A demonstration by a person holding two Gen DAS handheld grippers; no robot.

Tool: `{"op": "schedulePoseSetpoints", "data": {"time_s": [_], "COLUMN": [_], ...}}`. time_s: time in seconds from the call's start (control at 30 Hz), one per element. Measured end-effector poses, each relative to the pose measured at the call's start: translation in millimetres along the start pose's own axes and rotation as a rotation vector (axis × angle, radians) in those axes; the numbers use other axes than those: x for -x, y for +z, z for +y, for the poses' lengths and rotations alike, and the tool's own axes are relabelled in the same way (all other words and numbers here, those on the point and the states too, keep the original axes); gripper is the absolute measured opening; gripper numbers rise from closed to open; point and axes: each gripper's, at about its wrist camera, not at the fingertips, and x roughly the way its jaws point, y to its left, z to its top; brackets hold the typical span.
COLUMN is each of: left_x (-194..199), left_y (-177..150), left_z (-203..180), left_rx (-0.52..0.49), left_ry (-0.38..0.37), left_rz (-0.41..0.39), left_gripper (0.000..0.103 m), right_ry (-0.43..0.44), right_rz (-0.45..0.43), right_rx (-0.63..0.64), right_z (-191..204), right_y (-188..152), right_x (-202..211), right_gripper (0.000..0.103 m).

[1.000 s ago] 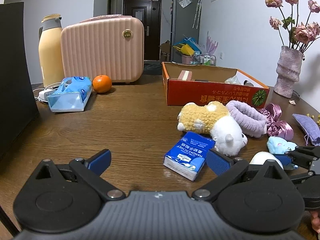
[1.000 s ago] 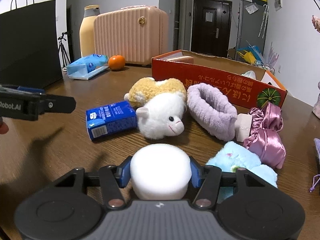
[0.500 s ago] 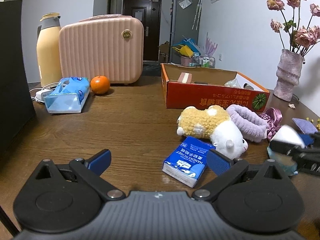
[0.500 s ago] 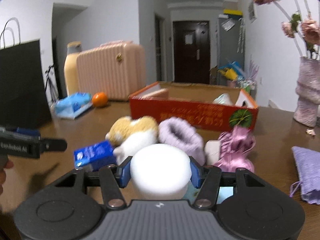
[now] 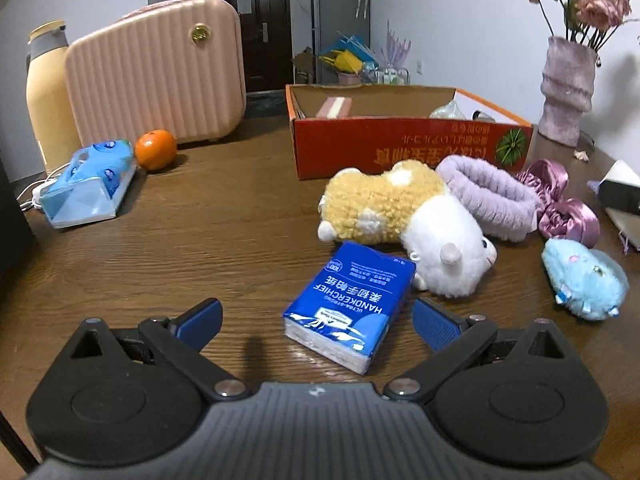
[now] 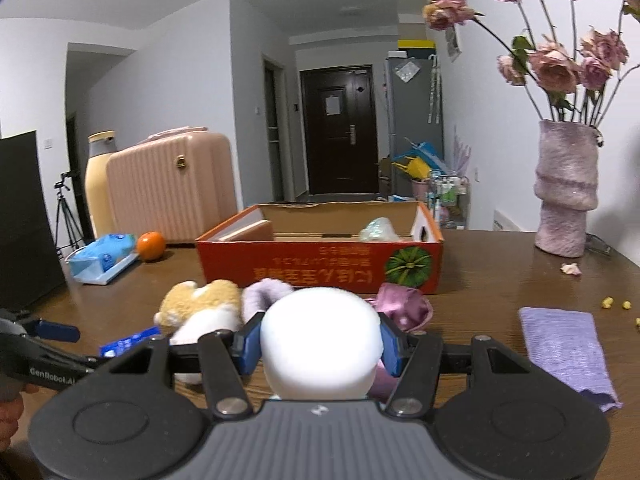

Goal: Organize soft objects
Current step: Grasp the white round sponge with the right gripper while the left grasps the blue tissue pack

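My right gripper (image 6: 320,346) is shut on a round white sponge (image 6: 320,340), held above the table in front of the red cardboard box (image 6: 320,268). My left gripper (image 5: 316,318) stands open just above the table, with a blue handkerchief pack (image 5: 350,300) lying between its fingers, untouched. Beyond the pack lie a yellow-and-white plush (image 5: 400,216), a lilac headband (image 5: 488,200), a pink satin scrunchie (image 5: 560,204) and a light blue plush (image 5: 584,280). At the right edge of the left wrist view the right gripper (image 5: 620,194) shows in part.
The red box (image 5: 400,148) holds a pink sponge and a crinkled bag. A pink case (image 5: 160,72), yellow flask (image 5: 48,92), orange (image 5: 155,155) and tissue pack (image 5: 88,184) stand back left. A vase (image 6: 566,200) and purple pouch (image 6: 564,348) are on the right.
My right gripper has risen with the white sponge and tipped up toward the box. My left gripper has slid forward and down, closer around the blue handkerchief pack.
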Motion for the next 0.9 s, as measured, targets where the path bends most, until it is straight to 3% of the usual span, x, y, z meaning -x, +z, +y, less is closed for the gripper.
{"op": "schedulePoseSetpoints", "data": {"time_s": [0.43,0.77,0.9], "left_x": [-37,-44,-41], "left_y": [9,12,12], "left_z": [-3,0,1], "left_rx": [0.002,0.024,0.036], "left_ry": [0.011,-0.044,-0.060], "left_rz": [0.067,0.076,0.064], "left_gripper": [0.103,0.103,0.094], "right_ry": [-0.061,-0.058,-0.056], "right_rz": [0.015,0.039,0.047], "right_rx": [-0.020,-0.021,-0.020], "right_z": [-31,-32,-31], "right_y": [-3,-7,-8], "right_x": [-3,-9,-9], "right_gripper": [0.056,0.056,0.056]}}
